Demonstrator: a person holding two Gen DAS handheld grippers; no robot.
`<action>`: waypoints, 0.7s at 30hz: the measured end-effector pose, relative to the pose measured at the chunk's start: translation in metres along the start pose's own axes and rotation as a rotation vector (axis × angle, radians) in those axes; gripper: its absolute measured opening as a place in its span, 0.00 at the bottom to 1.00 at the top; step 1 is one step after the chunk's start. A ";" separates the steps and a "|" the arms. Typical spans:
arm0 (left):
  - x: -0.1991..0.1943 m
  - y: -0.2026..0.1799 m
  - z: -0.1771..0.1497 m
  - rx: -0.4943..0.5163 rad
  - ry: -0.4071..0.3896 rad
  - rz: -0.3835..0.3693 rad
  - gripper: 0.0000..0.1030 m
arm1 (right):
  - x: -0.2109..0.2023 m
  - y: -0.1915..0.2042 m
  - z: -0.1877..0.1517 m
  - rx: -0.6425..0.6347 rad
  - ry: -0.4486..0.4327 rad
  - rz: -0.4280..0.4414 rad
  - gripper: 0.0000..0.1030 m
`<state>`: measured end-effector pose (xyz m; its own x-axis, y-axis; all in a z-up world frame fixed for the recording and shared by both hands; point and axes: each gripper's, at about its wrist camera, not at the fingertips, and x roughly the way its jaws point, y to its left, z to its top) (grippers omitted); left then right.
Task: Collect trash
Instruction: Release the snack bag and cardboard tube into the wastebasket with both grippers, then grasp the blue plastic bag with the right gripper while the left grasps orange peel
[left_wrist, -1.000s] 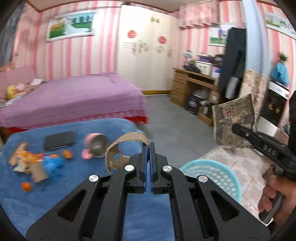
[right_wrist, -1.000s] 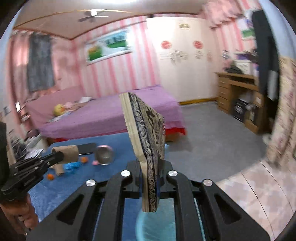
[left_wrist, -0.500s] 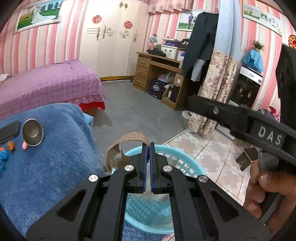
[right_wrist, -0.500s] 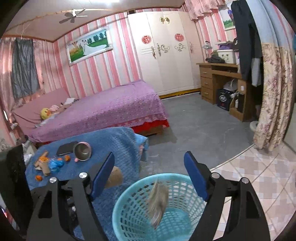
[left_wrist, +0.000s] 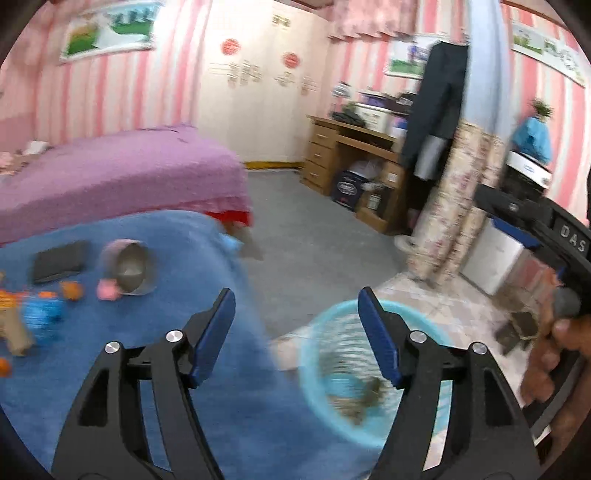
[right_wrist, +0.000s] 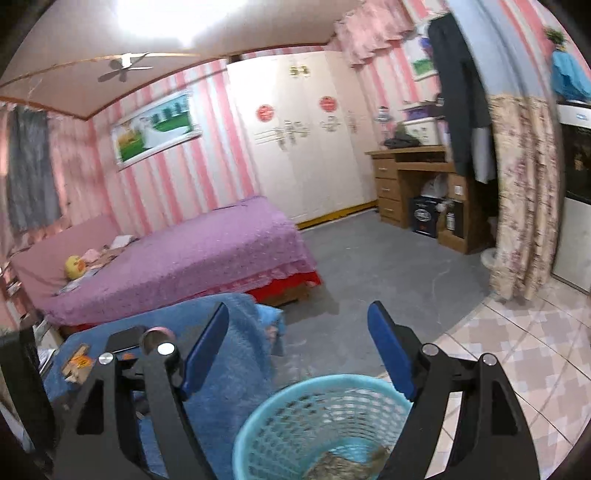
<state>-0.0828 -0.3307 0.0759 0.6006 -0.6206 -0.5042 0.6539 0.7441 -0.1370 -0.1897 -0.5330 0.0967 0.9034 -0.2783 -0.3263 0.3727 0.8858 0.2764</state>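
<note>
A light blue plastic basket (left_wrist: 334, 328) stands on the floor by the blue-covered table (left_wrist: 110, 369); it also shows in the right wrist view (right_wrist: 295, 413). Brown cardboard trash (left_wrist: 362, 400) lies in it, seen also in the right wrist view (right_wrist: 343, 465). My left gripper (left_wrist: 297, 332) is open and empty above the table edge and basket. My right gripper (right_wrist: 297, 350) is open and empty above the basket; it shows at the right of the left wrist view (left_wrist: 532, 225). More trash lies at the table's left: a cardboard piece (left_wrist: 13, 328), a blue wrapper (left_wrist: 40, 312) and orange bits (left_wrist: 72, 290).
On the table are a black phone (left_wrist: 59, 260) and a pink metal bowl (left_wrist: 129, 267). A purple bed (right_wrist: 177, 266) stands behind the table. A wooden desk (right_wrist: 413, 184) and a floral curtain (right_wrist: 524, 199) are at the right, with grey carpet and tiled floor between.
My left gripper opened and dropped the cardboard ring into the basket, then swung back left toward the table. My right gripper, open since releasing the patterned cardboard, rose a little above the basket.
</note>
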 end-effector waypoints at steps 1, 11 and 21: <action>-0.012 0.019 0.000 -0.003 -0.010 0.043 0.70 | 0.002 0.010 -0.002 -0.006 0.002 0.023 0.75; -0.086 0.241 -0.045 -0.121 -0.016 0.533 0.73 | 0.066 0.164 -0.058 -0.044 0.059 0.301 0.86; -0.113 0.364 -0.076 -0.378 0.050 0.615 0.78 | 0.123 0.326 -0.141 -0.284 0.205 0.419 0.86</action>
<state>0.0520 0.0291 0.0184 0.7809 -0.0568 -0.6221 -0.0048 0.9953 -0.0969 0.0127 -0.2263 0.0193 0.8916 0.1734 -0.4182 -0.1083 0.9786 0.1749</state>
